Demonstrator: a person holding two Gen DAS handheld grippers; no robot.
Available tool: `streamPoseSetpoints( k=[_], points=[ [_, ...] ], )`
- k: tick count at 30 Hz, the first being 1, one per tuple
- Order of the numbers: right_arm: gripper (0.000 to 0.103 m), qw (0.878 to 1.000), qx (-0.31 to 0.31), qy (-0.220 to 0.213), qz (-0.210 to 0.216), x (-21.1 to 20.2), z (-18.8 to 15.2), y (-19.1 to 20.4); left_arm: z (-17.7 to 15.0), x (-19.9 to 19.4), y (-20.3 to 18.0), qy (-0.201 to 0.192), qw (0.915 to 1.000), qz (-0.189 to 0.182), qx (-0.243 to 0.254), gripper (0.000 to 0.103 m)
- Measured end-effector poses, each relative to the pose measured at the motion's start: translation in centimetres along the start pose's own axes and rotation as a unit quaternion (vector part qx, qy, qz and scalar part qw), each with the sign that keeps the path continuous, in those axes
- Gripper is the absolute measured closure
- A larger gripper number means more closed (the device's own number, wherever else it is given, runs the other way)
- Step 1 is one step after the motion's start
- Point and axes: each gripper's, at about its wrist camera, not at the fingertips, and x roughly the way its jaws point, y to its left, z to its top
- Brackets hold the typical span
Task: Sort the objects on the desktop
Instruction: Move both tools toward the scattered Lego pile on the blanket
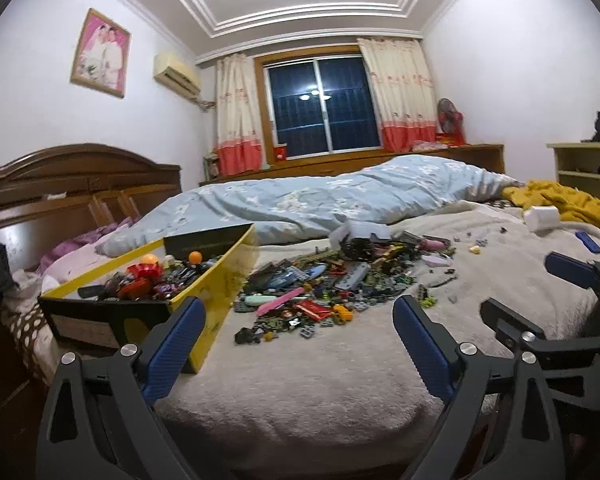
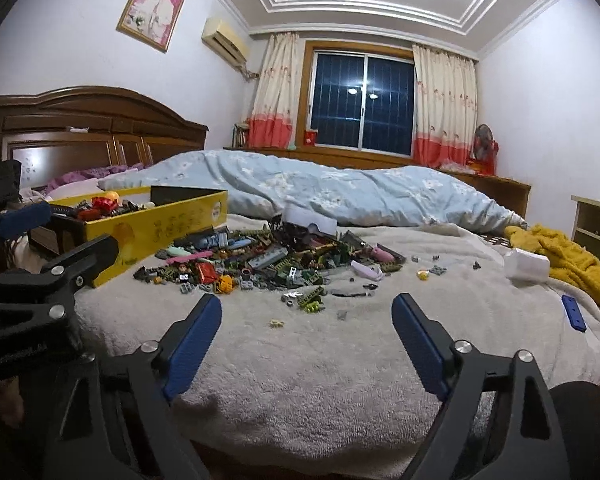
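A heap of small toy bricks and parts (image 1: 324,280) (image 2: 268,260) lies on the grey blanket (image 1: 300,380) (image 2: 300,380) of a bed. To its left stands a yellow cardboard box (image 1: 220,284) (image 2: 160,224) holding toys and two orange balls (image 1: 195,257). My left gripper (image 1: 300,303) is open just before the heap, with nothing between its blue pads. My right gripper (image 2: 308,300) is open too, short of a few stray pieces (image 2: 312,300). Each gripper shows in the other's view: the right one (image 1: 528,288) at the right, the left one (image 2: 66,232) beside the box.
A white tub (image 1: 542,218) (image 2: 526,266) lies on its side at the right, with a flat blue piece (image 1: 588,242) (image 2: 573,313) near it. A yellow throw (image 1: 572,200) (image 2: 568,256) and a light blue quilt (image 1: 340,200) (image 2: 340,192) lie behind. The wooden headboard (image 1: 80,184) stands at the left.
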Motion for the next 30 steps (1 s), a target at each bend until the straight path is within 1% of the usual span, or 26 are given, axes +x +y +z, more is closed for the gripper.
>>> streamPoseSetpoints(
  k=[4,9,10,11,12,13,14,15,16,18,23,26,28,30],
  points=[
    [0.025,1.0,0.01,-0.004,-0.003,0.0,0.5,-0.5,0.1,0.1,-0.9,-0.006,0.9998,-0.009,0.017,0.007],
    [0.025,0.998,0.056,0.003,0.006,0.3,1.2,-2.4,0.5,1.6,-1.3,0.017,0.9997,-0.014,0.012,0.009],
    [0.027,0.998,0.058,0.002,0.007,0.4,1.3,-2.5,0.6,1.9,-1.2,0.02,0.9997,-0.011,0.009,0.009],
    [0.03,0.998,0.06,-0.001,0.009,0.5,1.4,-2.7,0.6,2.3,-1.1,0.023,0.9997,-0.008,0.003,0.009],
    [0.036,0.998,0.06,0.0,0.01,0.7,1.6,-2.9,0.8,2.9,-1.0,0.029,0.9995,-0.011,-0.004,0.01],
    [0.04,0.998,0.059,0.003,0.011,1.0,1.8,-2.9,0.9,3.5,-0.8,0.036,0.9992,-0.017,-0.01,0.012],
    [0.041,0.998,0.057,0.008,0.015,1.5,2.0,-3.0,0.9,3.9,-0.7,0.042,0.9989,-0.019,-0.015,0.018],
    [0.044,0.998,0.056,0.013,0.017,1.9,2.1,-3.1,1.0,4.6,-0.6,0.049,0.9984,-0.02,-0.017,0.02],
    [0.047,0.998,0.056,0.018,0.018,2.2,2.2,-3.2,1.1,5.5,-0.6,0.06,0.9978,-0.024,-0.017,0.021],
    [0.05,0.998,0.054,0.032,0.024,3.4,2.5,-3.4,1.2,6.7,-0.5,0.073,0.997,-0.02,-0.017,0.021],
    [0.051,0.995,0.018,0.088,0.046,6.8,2.6,-3.1,0.8,9.1,0.1,0.094,0.9953,-0.008,-0.023,0.021],
    [0.052,0.99,-0.019,0.125,0.056,9.1,2.1,-2.3,0.7,10.5,0.4,0.103,0.9944,-0.002,-0.024,0.021],
    [0.055,0.988,-0.043,0.135,0.061,10.3,1.6,-1.7,0.6,11.4,0.6,0.108,0.9938,0.0,-0.027,0.021],
    [0.056,0.985,-0.057,0.146,0.072,11.4,1.1,-1.1,0.3,12.1,0.8,0.113,0.9932,0.002,-0.025,0.021]
  ],
)
